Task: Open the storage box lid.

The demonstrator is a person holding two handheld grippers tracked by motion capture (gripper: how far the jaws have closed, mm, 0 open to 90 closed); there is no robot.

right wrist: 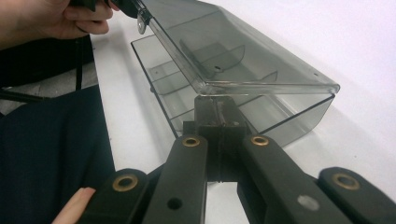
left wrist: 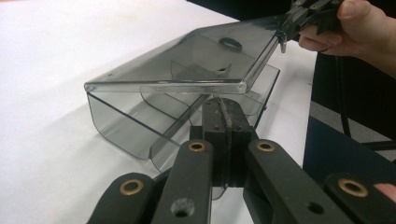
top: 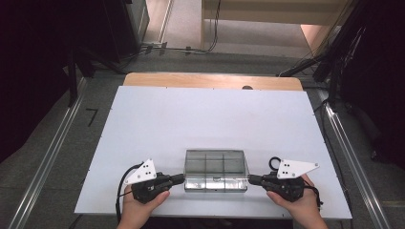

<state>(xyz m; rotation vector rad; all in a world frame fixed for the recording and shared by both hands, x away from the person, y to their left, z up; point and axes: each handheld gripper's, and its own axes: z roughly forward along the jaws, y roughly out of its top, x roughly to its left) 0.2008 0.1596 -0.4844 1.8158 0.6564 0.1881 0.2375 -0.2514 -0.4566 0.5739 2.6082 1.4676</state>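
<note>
Smoke-grey transparent compartment box [top: 216, 170] near the front edge of the white table [top: 210, 119], between the two hands, long side toward the person. Hinged lid [left wrist: 205, 56] raised at its front edge and tilted open above the tray [left wrist: 130, 126]; curved dividers visible inside, splitting the tray into compartments.

Left tongs [top: 179, 179] at the left end of the box, held level in the left hand [top: 138, 207], pointing right. Jaws together, tips at the left front corner, just under the lid's rim as seen in the left gripper view [left wrist: 223, 122]; whether any edge of the plastic is pinched between the pads cannot be told.

Right tongs [top: 252, 179] at the right end of the box, held level in the right hand [top: 298, 205], pointing left. Jaws together, tips at the right front corner beneath the lid's edge in the right gripper view [right wrist: 216, 112]; a grip on the plastic likewise not discernible.

Opposite tongs seen in each gripper view at the far corner of the lid: right tongs [left wrist: 290, 29], left tongs [right wrist: 136, 10]. Grey three-cornered plates on top of both tongs. Wooden tabletop strip [top: 212, 80] showing beyond the far edge of the white surface.
</note>
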